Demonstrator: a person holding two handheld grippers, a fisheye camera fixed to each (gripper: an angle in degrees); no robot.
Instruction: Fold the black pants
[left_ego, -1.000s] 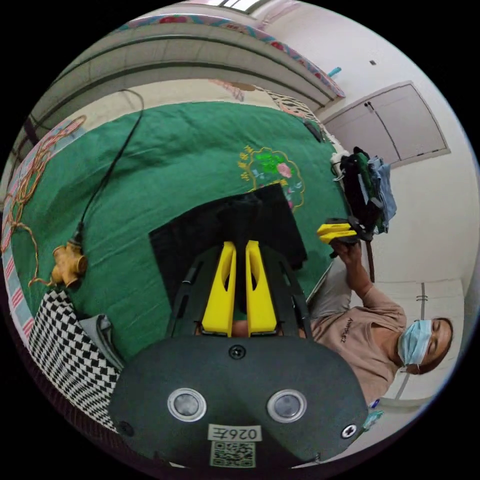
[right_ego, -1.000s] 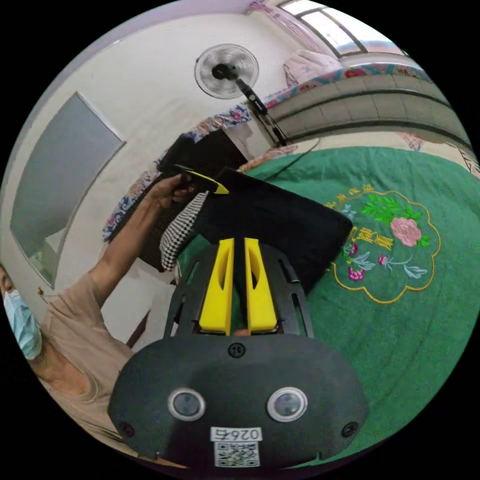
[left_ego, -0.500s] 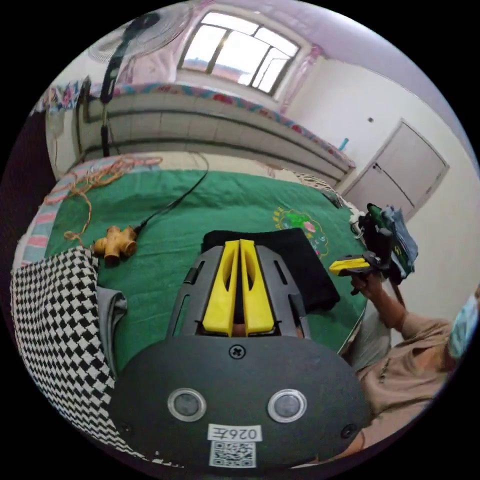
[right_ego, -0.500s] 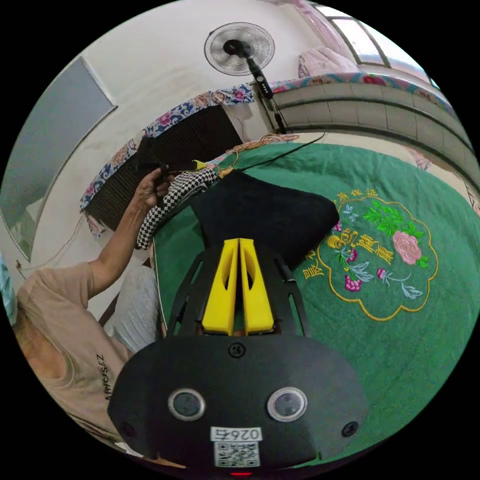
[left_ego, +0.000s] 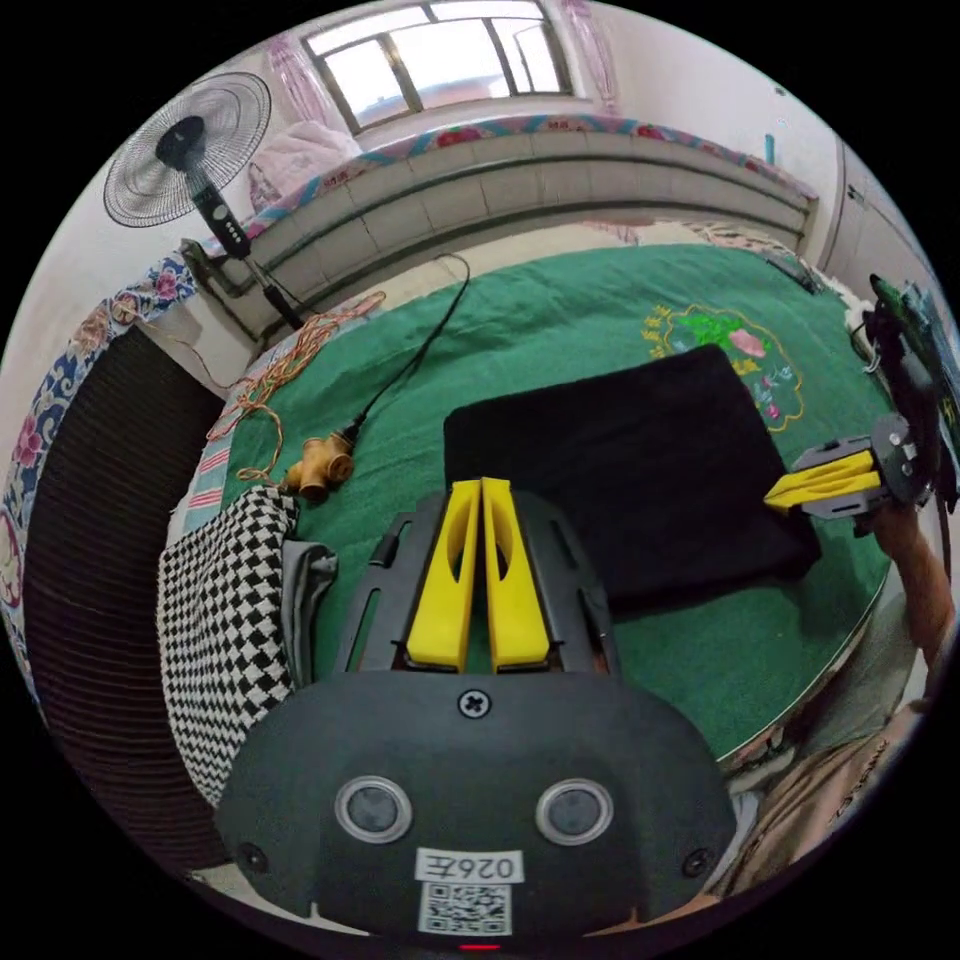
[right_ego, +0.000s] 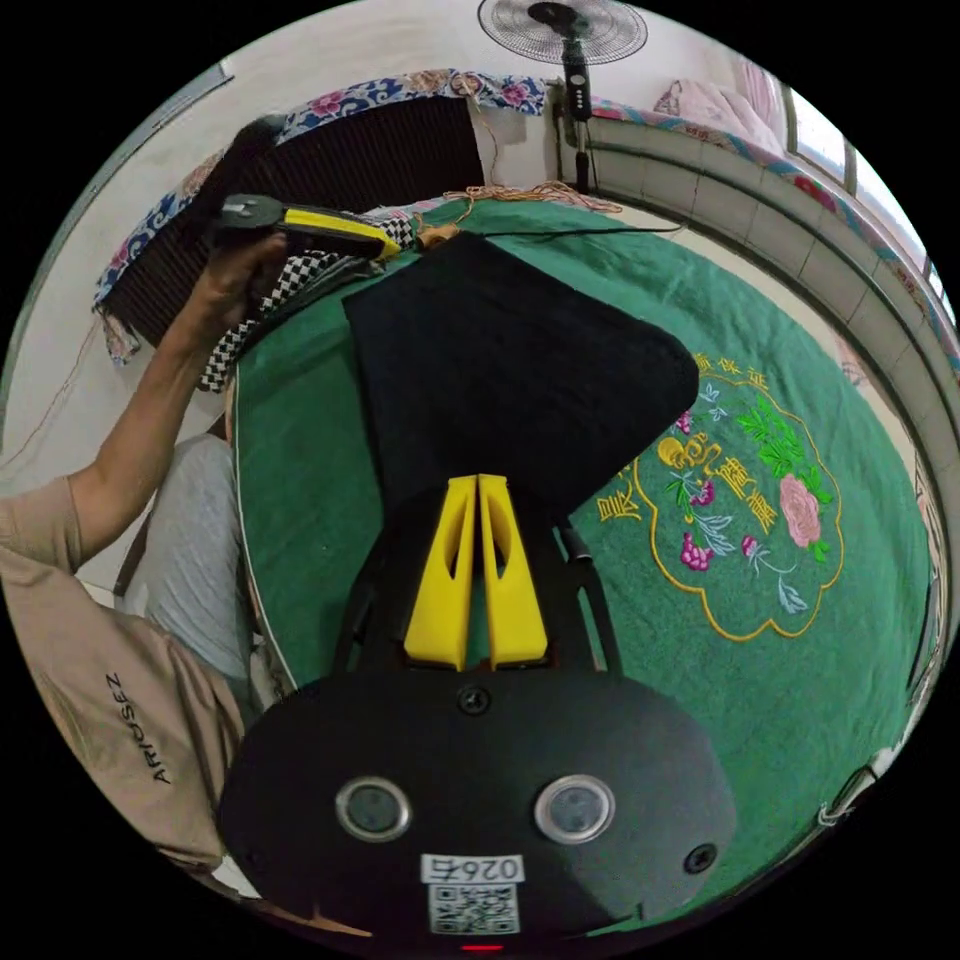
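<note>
Hovering over the green embroidered cloth (left_ego: 560, 330), I am keeping my left gripper (left_ego: 483, 490) and right gripper (right_ego: 478, 490) narrowed to empty slits, while the folded black fabric pants (left_ego: 620, 470) are lying flat beside the cloth's flower emblem (right_ego: 760, 500).

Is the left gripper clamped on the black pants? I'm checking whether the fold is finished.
No: the left gripper has its jaws closed on nothing, above the folded black pants lying flat on the green cover.
</note>
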